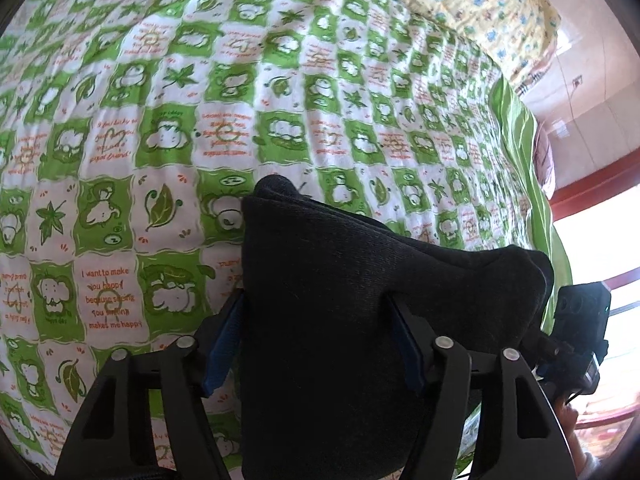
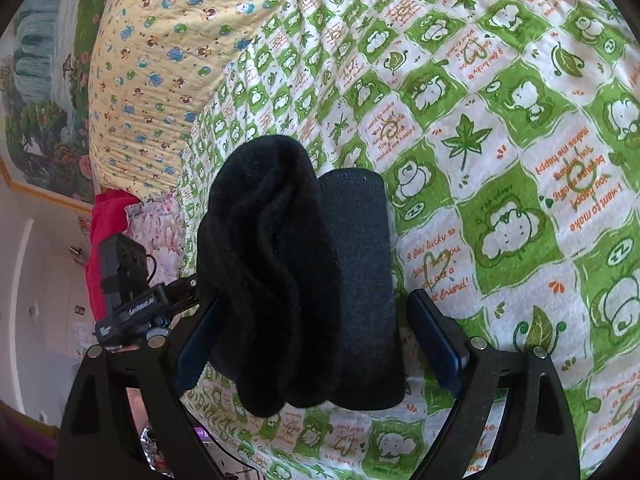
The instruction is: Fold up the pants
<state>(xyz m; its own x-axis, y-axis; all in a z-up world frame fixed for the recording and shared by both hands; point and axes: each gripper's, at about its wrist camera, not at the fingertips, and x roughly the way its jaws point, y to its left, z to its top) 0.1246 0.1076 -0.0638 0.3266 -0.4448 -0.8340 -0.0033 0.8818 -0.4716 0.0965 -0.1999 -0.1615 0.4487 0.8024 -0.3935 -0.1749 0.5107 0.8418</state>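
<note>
Black pants (image 1: 360,280) bunched between both grippers' fingers; left gripper (image 1: 320,344), right gripper (image 2: 316,340) part-open, grip unclear.

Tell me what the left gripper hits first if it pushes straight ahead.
Nothing new at first: the left gripper already has the dark pants between its fingers. Beyond them lies the green checked quilt, probably the first surface met, though depth is unclear.

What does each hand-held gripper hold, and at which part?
Both appear to hold the black knit pants: left hand-held gripper across a folded bundle, right hand-held gripper likewise; which part cannot be told.
</note>
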